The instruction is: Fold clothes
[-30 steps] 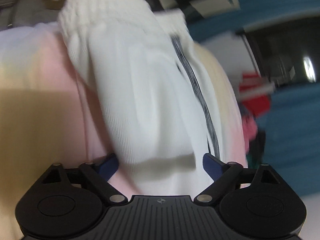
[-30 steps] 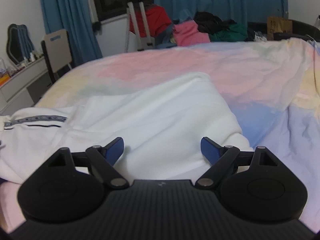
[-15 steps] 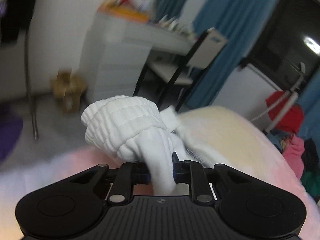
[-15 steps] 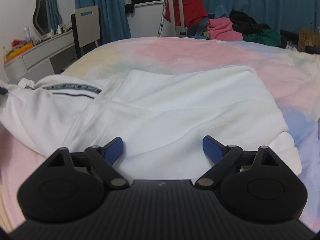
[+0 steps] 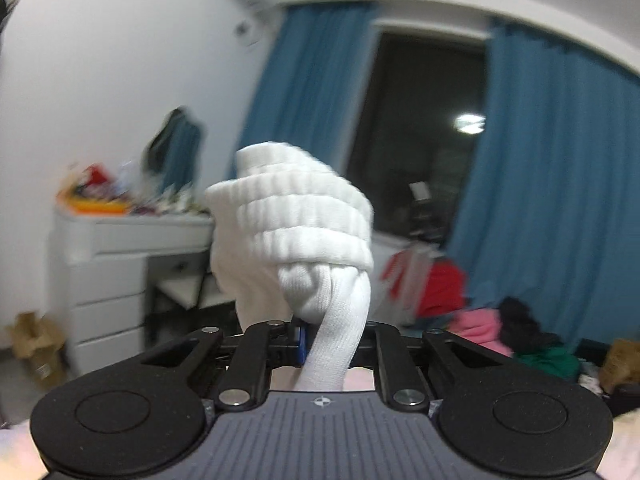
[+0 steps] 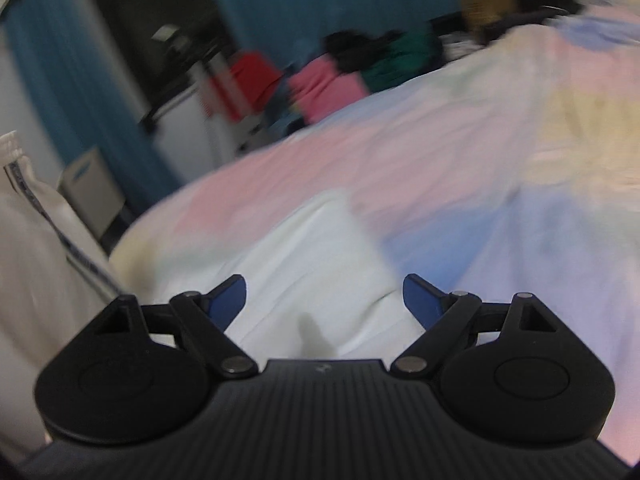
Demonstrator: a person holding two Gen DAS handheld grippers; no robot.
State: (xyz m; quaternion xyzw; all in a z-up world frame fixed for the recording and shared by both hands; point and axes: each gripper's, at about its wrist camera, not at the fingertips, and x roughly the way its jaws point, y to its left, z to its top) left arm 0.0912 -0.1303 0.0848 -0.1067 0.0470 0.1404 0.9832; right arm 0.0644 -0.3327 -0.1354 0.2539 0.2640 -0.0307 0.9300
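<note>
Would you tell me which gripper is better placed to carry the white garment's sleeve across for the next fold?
Left. The left gripper is shut on the ribbed sleeve cuff, lifted clear of the bed. The right gripper hangs open above the white garment, holding nothing.

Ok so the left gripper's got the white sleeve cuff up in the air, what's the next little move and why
Probably carry the cuff across and lower it onto the white garment's body. The left gripper is shut on the sleeve, cuff lifted clear of the bed, while the right gripper hovers open over the flat part, holding nothing, so the sleeve fold looks unfinished.
</note>
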